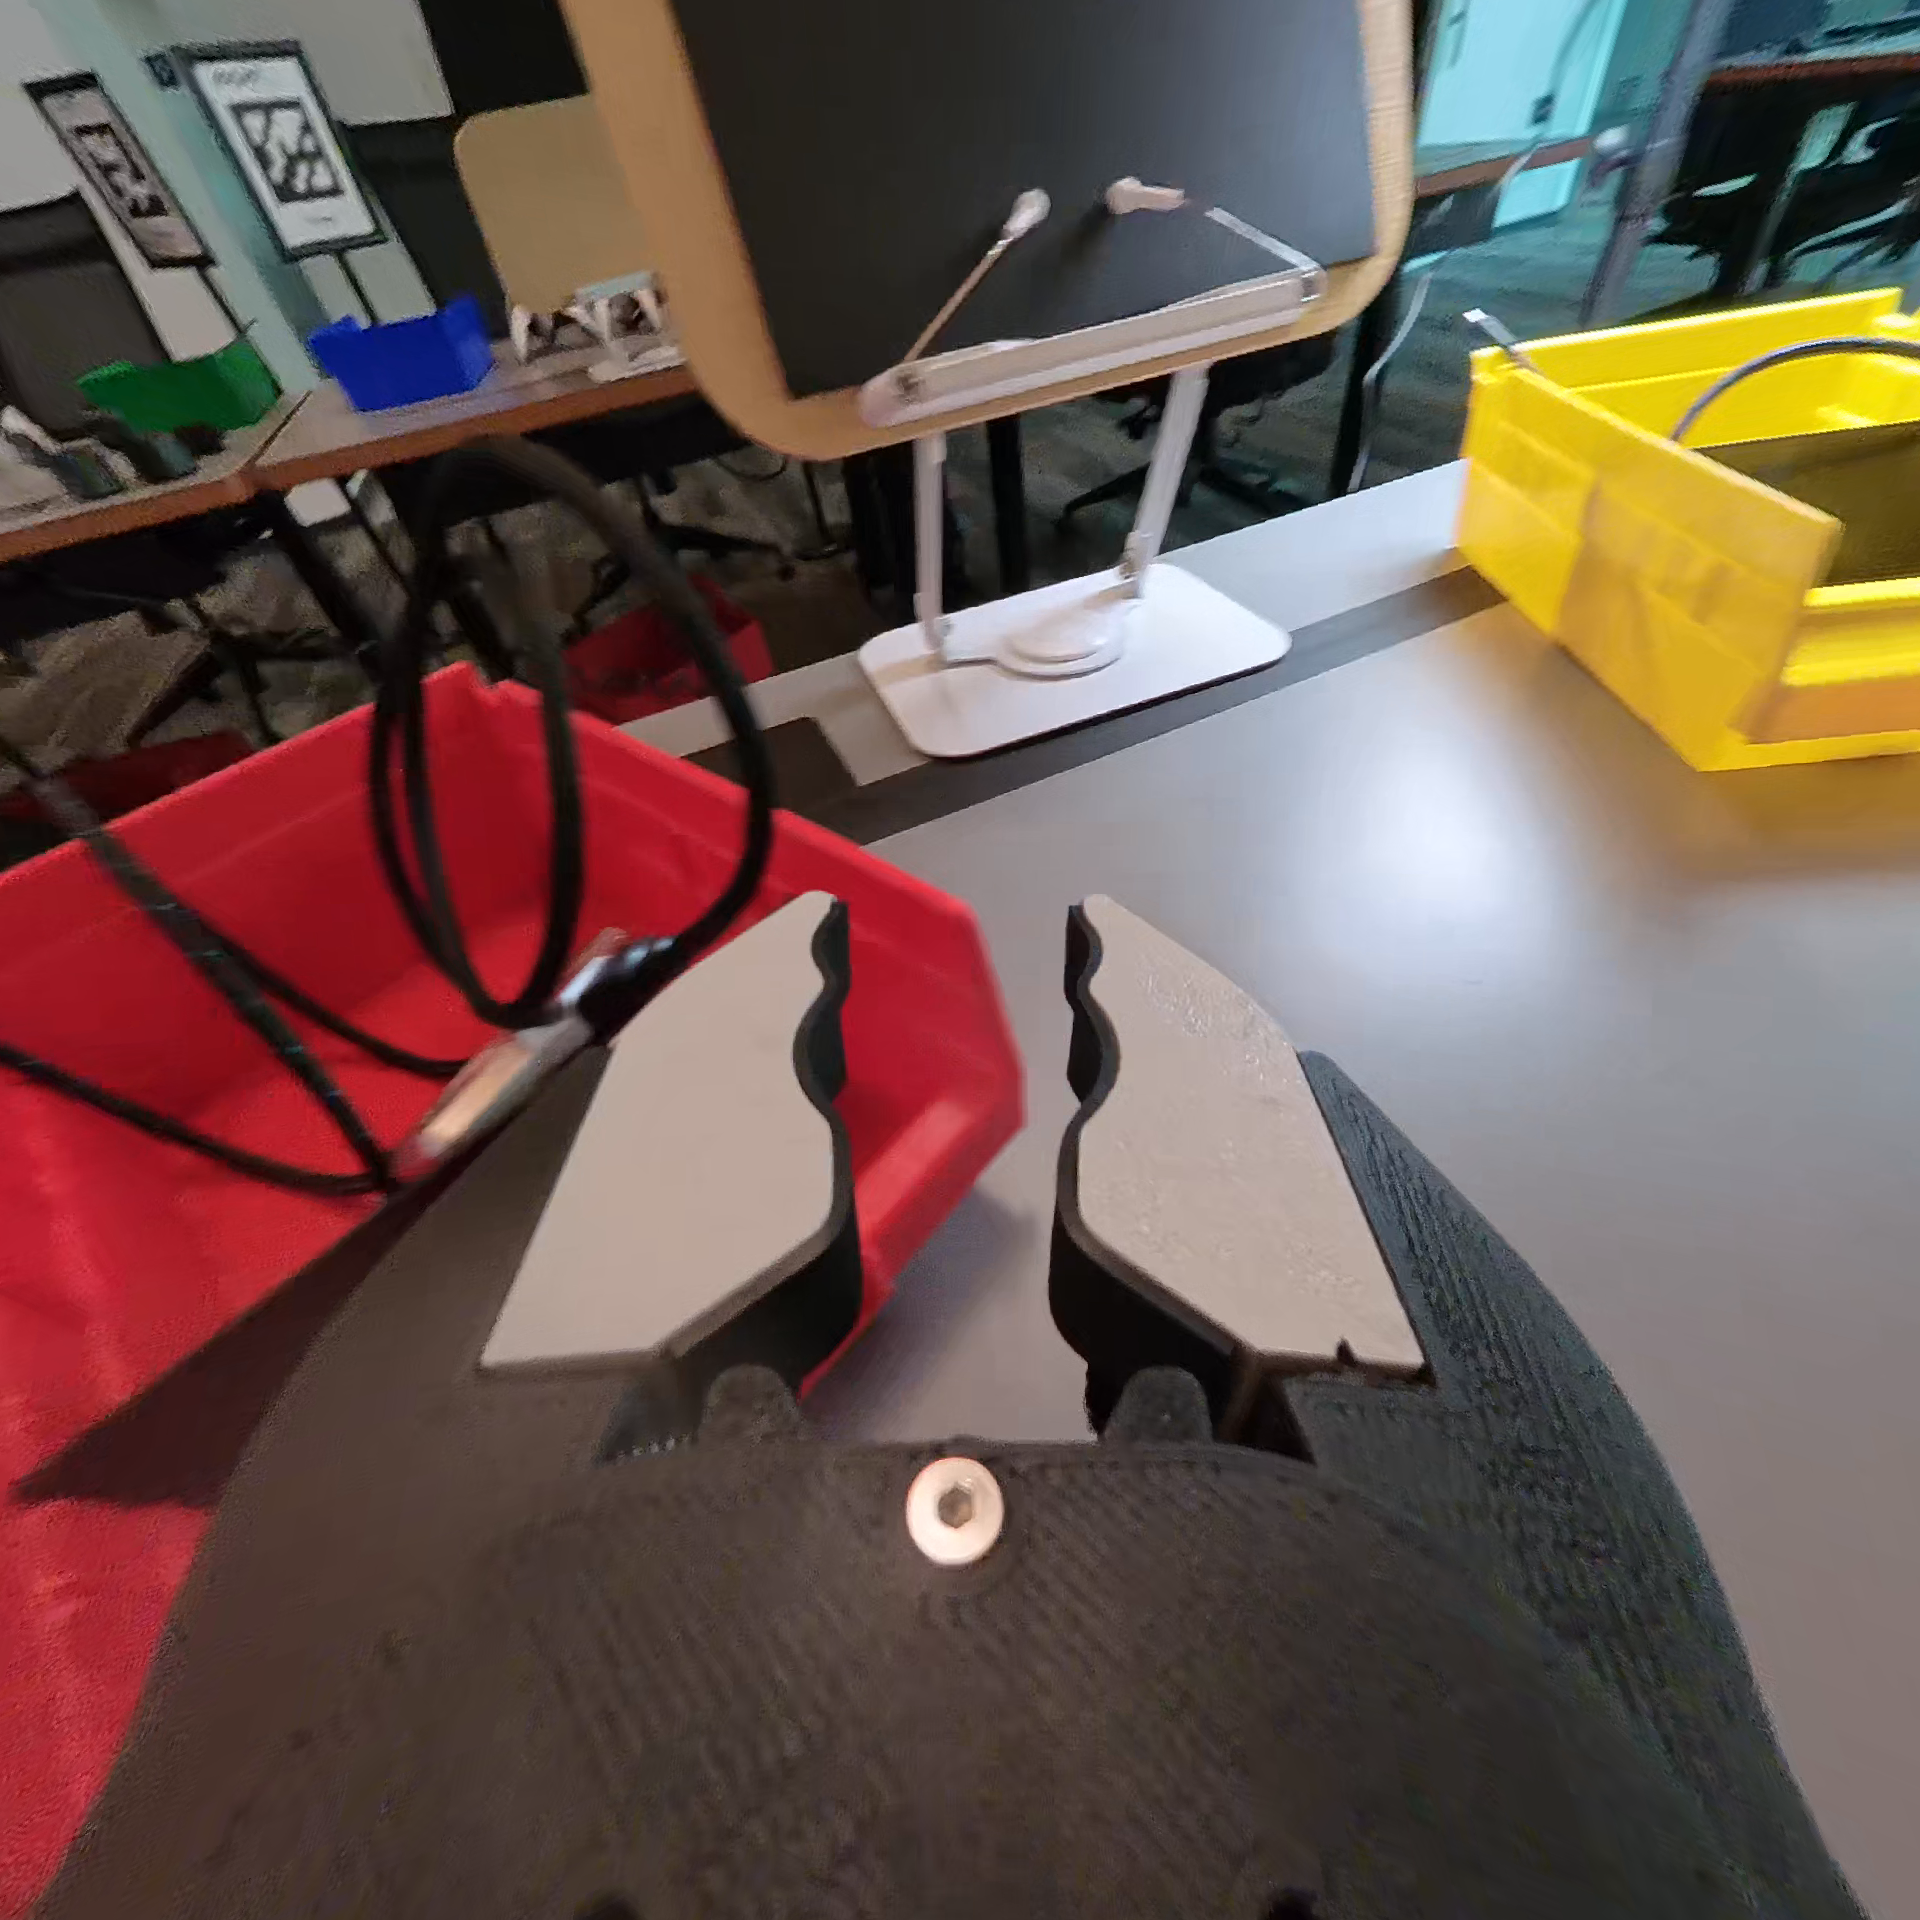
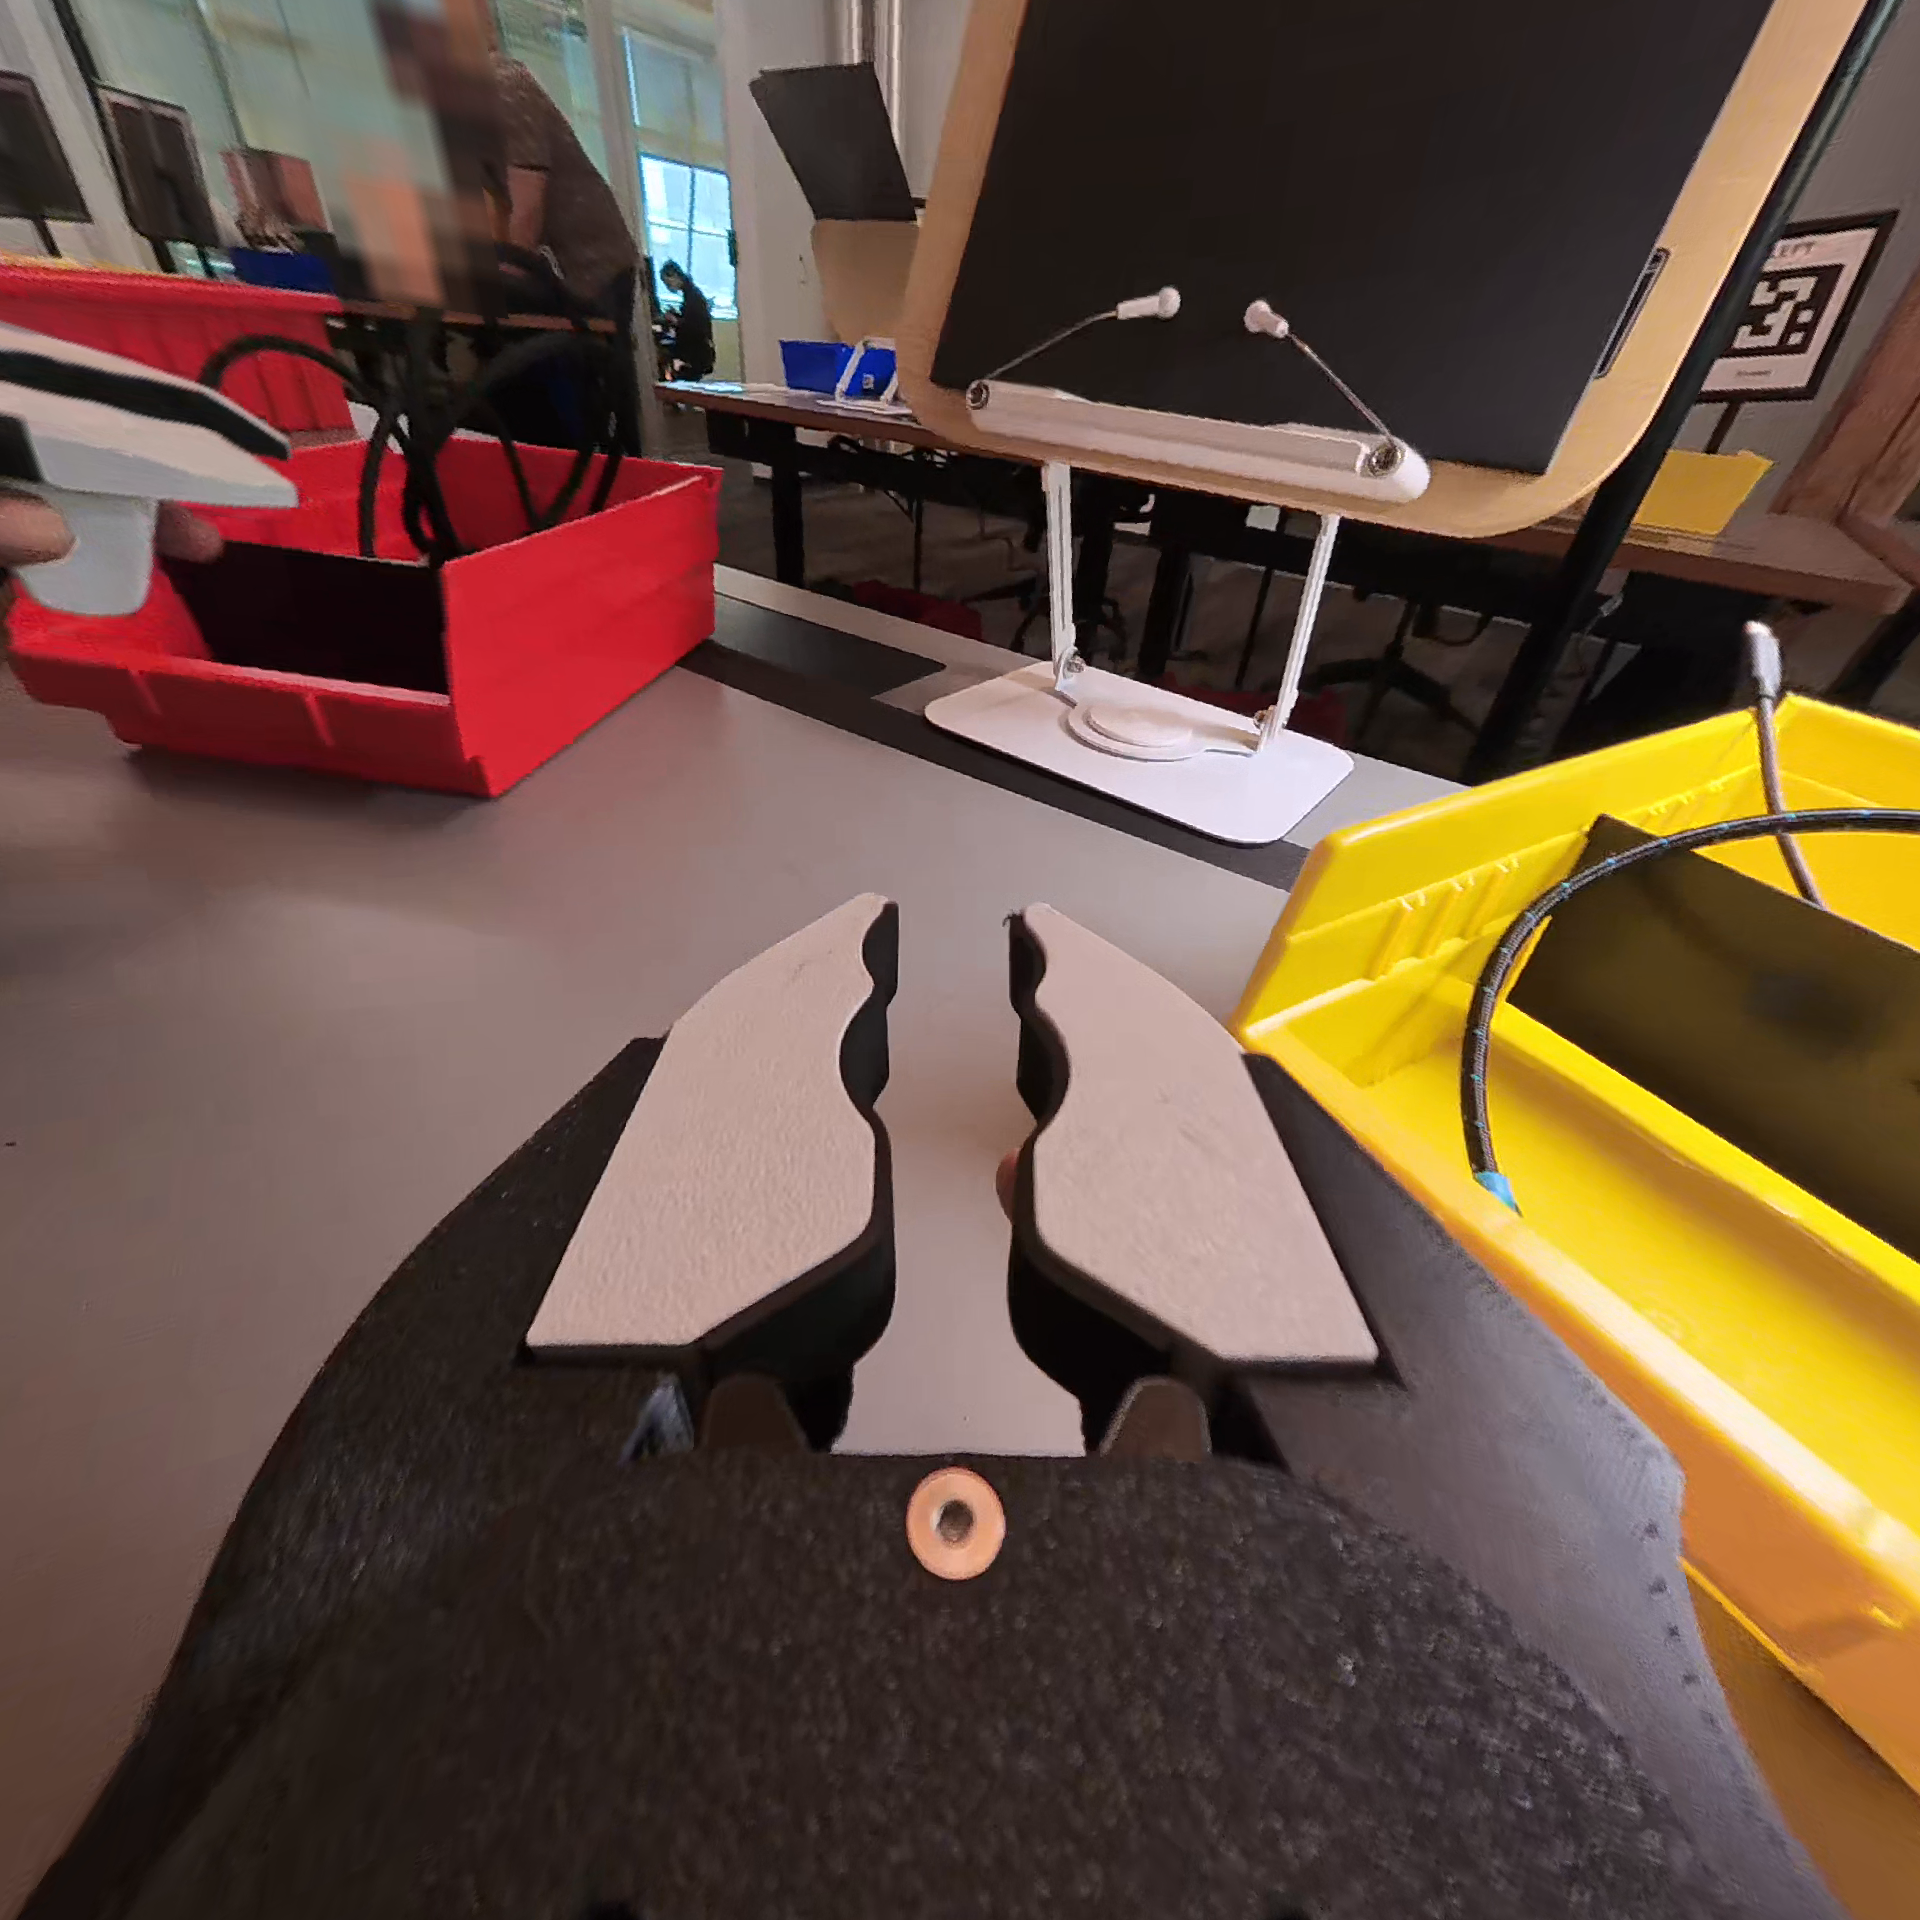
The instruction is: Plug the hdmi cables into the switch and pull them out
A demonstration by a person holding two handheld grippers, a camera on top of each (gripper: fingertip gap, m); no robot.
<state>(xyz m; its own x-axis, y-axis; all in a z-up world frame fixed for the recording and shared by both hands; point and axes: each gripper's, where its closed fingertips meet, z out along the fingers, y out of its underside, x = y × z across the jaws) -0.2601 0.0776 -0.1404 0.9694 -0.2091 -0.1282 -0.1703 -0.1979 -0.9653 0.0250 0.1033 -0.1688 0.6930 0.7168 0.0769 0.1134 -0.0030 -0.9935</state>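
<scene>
My left gripper is open and empty, over the right corner of a red bin. Black HDMI cable loops rise out of the bin. A silver plug on that cable sits just outside my left finger. My right gripper is open and empty, low over the grey table, beside a yellow bin. A black braided cable arches inside the yellow bin. A thin grey cable with a silver plug sticks up behind it. I cannot make out the switch.
A white stand holding a tilted dark board is at the table's back edge between the bins. The red bin and left gripper show at the far left. A person sits at tables beyond. Across from one pair of fingers to the other is roughly 30 centimetres. From the left gripper's tips to the silver plug is close to 12 centimetres.
</scene>
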